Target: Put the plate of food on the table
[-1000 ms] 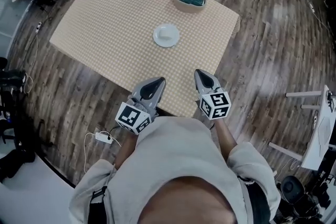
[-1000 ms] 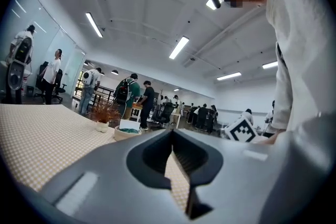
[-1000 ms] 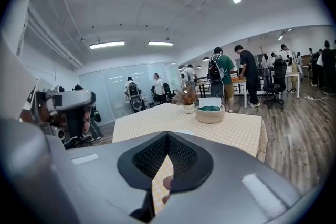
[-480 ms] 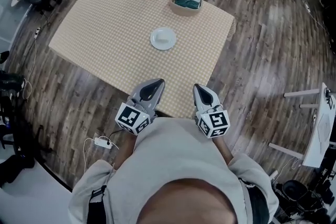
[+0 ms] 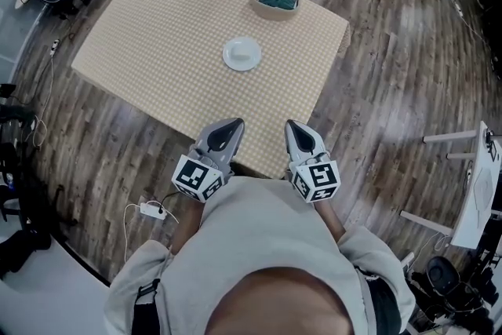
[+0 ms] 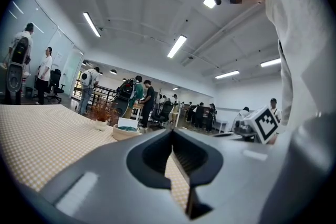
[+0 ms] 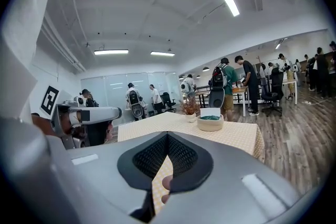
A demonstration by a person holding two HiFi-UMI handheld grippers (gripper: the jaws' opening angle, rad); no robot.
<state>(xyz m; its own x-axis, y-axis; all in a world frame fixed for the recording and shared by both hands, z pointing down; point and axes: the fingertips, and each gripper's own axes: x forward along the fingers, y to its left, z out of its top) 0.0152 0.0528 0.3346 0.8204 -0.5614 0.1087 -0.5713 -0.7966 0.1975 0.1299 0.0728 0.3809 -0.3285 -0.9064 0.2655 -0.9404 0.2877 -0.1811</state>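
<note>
While the left gripper (image 5: 232, 124) and right gripper (image 5: 292, 125) have fingers closed and empty, the plate (image 5: 241, 54) lies well apart at twelve o'clock.

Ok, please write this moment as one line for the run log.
plate: on table, mid-cloth | left hand-held gripper: shut, empty, at near edge | right hand-held gripper: shut, empty, at near edge

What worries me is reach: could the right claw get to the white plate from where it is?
Probably not without the person leaning in. The right claw, shut, hovers at the near edge of the table, while the white plate lies mid-table, well beyond it. Only bare table lies between them.
</note>
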